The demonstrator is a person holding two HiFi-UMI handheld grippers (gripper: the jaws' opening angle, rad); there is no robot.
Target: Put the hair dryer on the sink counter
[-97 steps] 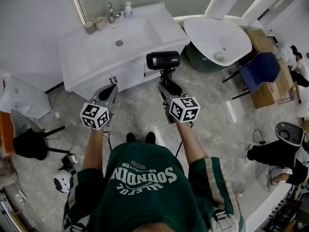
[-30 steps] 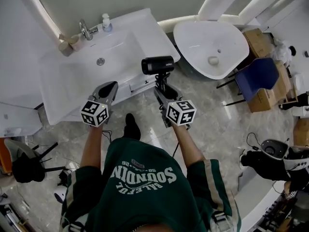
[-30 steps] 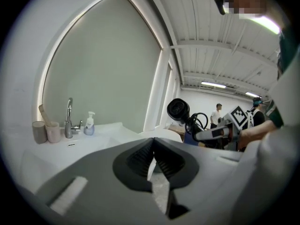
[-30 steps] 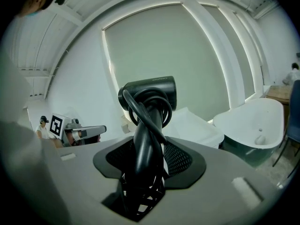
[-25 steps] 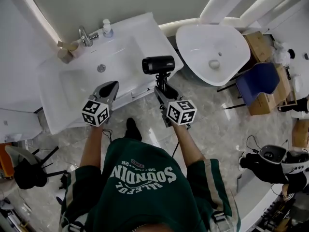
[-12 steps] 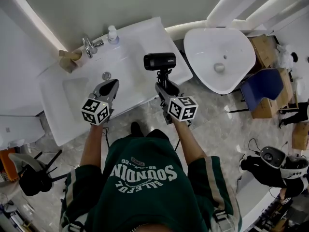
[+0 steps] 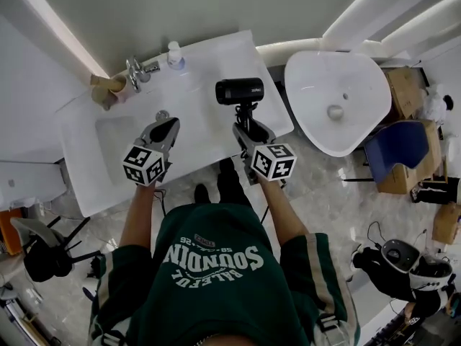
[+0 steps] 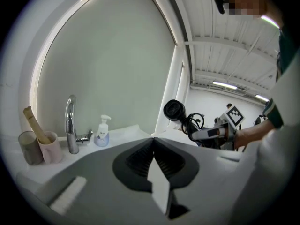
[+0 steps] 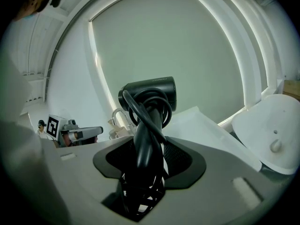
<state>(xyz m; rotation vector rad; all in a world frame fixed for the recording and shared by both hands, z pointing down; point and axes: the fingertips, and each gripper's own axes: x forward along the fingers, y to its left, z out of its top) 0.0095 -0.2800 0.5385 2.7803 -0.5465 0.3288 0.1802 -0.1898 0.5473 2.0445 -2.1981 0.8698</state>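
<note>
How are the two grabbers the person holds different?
The right gripper is clamped on the handle of the black hair dryer; the left gripper is shut on nothing. The left gripper hangs over the sink basin, the right gripper over the flat counter beside it. Both are grey and carry a marker cube.

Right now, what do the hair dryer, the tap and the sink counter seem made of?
The hair dryer looks like matte black plastic, from its dull, soft highlights; a rubbery-looking black cord wraps its handle. The tap is polished metal, likely chrome-plated, given its mirror-bright sheen. The sink counter is smooth glossy white, ceramic or a stone-like composite; the look leaves that open.
</note>
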